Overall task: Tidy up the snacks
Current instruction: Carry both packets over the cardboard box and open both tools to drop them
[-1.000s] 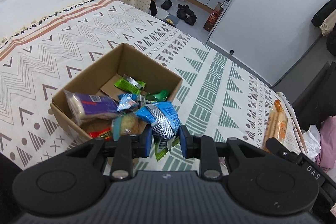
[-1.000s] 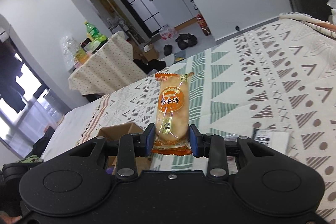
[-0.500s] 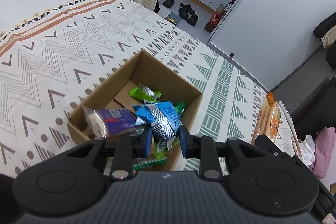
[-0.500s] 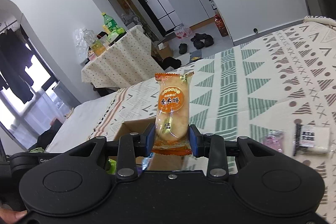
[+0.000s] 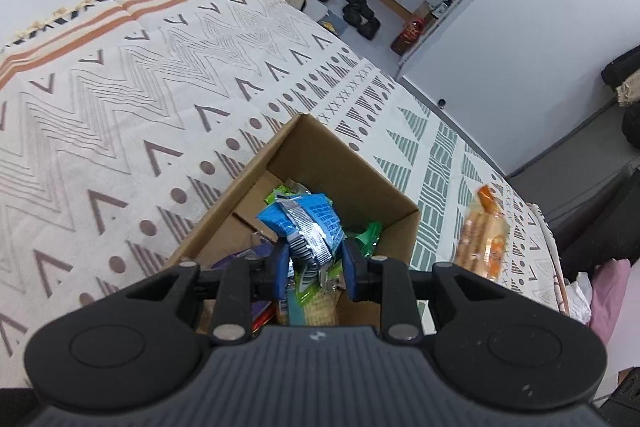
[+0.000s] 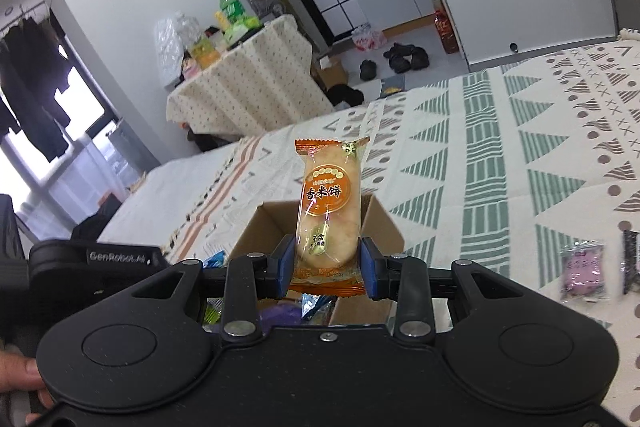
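Observation:
My left gripper [image 5: 314, 273] is shut on a blue snack packet [image 5: 306, 227] and holds it above the open cardboard box [image 5: 352, 167], which has several snack packets inside. My right gripper [image 6: 325, 265] is shut on an orange rice cracker packet [image 6: 329, 211], held upright just above the box's [image 6: 382, 223] near side. That cracker packet also shows in the left wrist view [image 5: 482, 237], to the right of the box. The left gripper body shows at the left of the right wrist view.
The box sits on a bed with a patterned blanket [image 5: 120, 107]. A purple packet [image 6: 582, 269] and a dark packet [image 6: 630, 267] lie on the blanket at the right. A cloth-covered table [image 6: 248, 83], shoes and a white wall stand beyond the bed.
Both grippers have moved closer to the box. The left one now holds the blue packet over its inside. The right one has brought the cracker packet over the box's edge.

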